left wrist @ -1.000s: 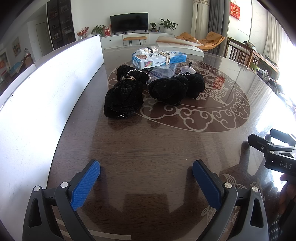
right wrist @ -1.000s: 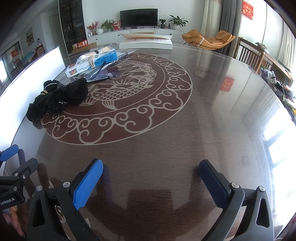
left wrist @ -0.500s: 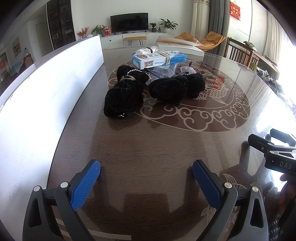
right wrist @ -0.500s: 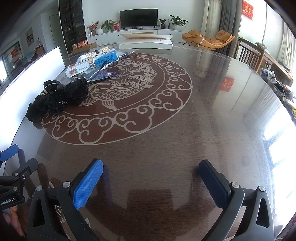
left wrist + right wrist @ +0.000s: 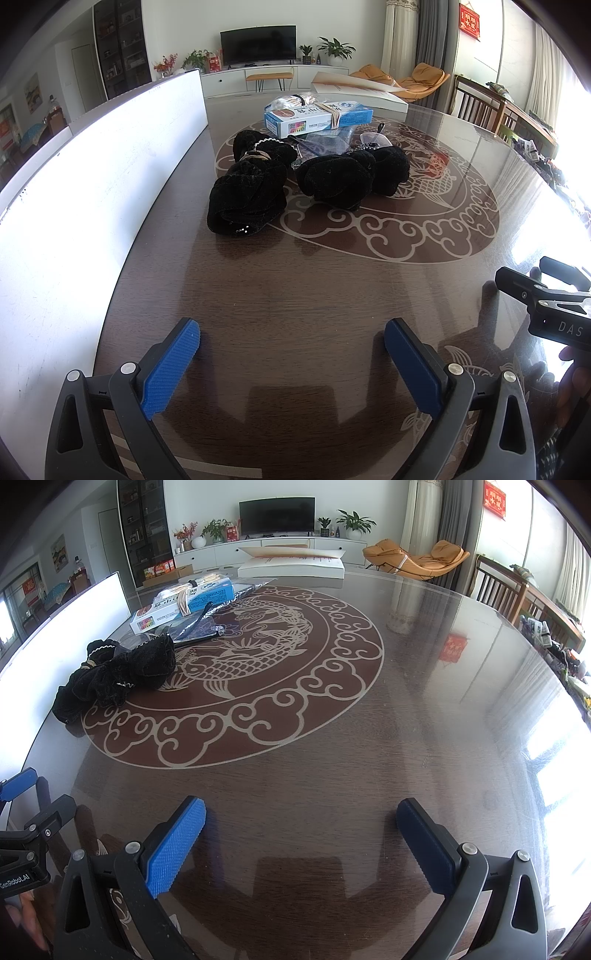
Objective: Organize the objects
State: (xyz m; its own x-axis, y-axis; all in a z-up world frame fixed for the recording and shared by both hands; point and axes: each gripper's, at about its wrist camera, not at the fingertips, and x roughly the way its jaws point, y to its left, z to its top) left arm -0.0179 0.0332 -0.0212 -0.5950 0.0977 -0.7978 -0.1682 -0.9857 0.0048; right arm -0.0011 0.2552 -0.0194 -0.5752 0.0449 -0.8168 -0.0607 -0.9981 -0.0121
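Observation:
Black velvet scrunchies lie in a loose pile on the dark round table: one (image 5: 246, 201) at the left, another (image 5: 334, 181) to its right, seen as one heap in the right wrist view (image 5: 114, 677). A blue and white box (image 5: 317, 117) (image 5: 184, 603) lies behind them, next to clear plastic bags (image 5: 325, 142). My left gripper (image 5: 291, 339) is open and empty, low over the table's near edge. My right gripper (image 5: 301, 821) is open and empty, to the right of the left one.
A white board (image 5: 92, 177) stands upright along the table's left side. A flat white box (image 5: 291, 566) lies at the far edge. The table top (image 5: 424, 720) has a glossy fish and cloud pattern. Wooden chairs (image 5: 502, 590) stand at the right.

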